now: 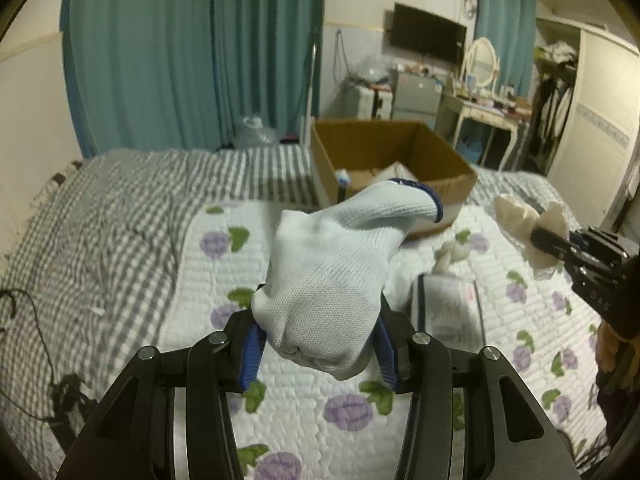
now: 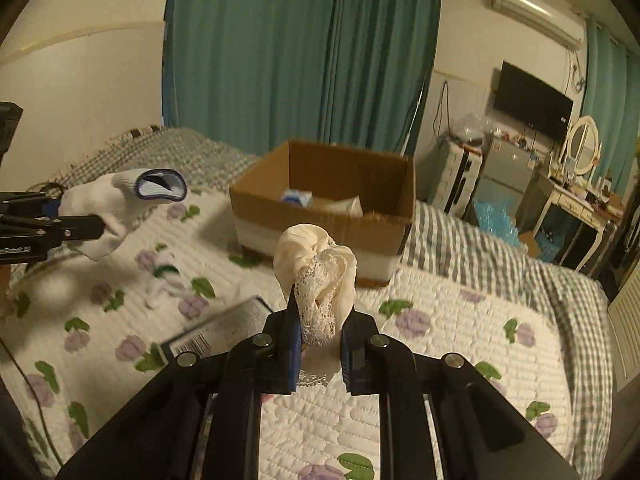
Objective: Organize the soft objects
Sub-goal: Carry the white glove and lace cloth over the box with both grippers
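Note:
My left gripper (image 1: 318, 344) is shut on a white knit glove (image 1: 340, 264) with a blue cuff, held above the flowered quilt. It also shows in the right wrist view (image 2: 120, 204), far left. My right gripper (image 2: 318, 344) is shut on a cream lace cloth (image 2: 318, 276), held above the quilt; the cloth also shows in the left wrist view (image 1: 528, 228) at the right. An open cardboard box (image 2: 320, 216) stands on the bed beyond both grippers, with a few items inside. It shows in the left wrist view (image 1: 452, 184) too.
A flat packet with a barcode (image 2: 224, 330) lies on the quilt (image 2: 440, 360) below and between the grippers. A small white tangle of cloth (image 2: 164, 280) lies near it. Grey checked bedding (image 1: 100, 220) is at the left. Furniture stands past the bed (image 2: 540, 184).

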`<state>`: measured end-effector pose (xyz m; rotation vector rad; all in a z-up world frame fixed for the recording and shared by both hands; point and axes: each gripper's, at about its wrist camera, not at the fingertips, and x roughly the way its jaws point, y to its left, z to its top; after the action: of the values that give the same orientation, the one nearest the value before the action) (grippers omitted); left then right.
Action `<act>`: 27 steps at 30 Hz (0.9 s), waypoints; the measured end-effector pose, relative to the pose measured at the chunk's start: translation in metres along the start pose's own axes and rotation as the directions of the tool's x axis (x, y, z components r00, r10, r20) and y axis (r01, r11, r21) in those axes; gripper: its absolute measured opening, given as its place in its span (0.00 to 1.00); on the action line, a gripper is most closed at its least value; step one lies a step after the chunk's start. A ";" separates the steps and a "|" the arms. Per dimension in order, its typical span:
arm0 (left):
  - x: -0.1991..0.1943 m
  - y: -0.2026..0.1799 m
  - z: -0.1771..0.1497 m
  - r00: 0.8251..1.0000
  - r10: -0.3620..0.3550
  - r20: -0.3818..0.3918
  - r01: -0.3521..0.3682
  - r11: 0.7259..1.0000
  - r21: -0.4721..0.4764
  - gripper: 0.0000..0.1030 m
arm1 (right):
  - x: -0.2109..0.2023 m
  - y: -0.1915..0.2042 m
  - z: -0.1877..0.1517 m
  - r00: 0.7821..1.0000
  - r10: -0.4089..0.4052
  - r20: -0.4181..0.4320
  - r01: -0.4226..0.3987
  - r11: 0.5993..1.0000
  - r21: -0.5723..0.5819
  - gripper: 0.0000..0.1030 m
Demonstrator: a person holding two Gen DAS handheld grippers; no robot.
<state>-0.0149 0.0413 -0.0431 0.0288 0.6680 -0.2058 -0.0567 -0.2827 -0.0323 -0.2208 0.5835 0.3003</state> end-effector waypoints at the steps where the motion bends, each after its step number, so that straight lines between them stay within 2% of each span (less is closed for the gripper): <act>1: -0.004 -0.001 0.004 1.000 0.000 0.016 0.000 1.000 0.000 0.45 | -0.006 -0.001 0.003 1.000 0.000 0.014 0.000 1.000 0.003 0.14; 13: -0.035 -0.010 0.043 0.989 0.009 0.149 -0.010 1.000 0.006 0.44 | -0.048 -0.014 0.042 0.990 -0.013 0.142 0.007 0.999 0.042 0.14; 27: -0.037 -0.025 0.084 0.965 -0.004 0.261 0.006 1.000 -0.005 0.44 | -0.062 -0.035 0.084 0.960 -0.056 0.274 0.043 0.998 0.051 0.14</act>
<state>0.0034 0.0162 0.0461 -0.0058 0.4060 -0.2084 -0.0515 -0.3041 0.0760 -0.1470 0.3080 0.2637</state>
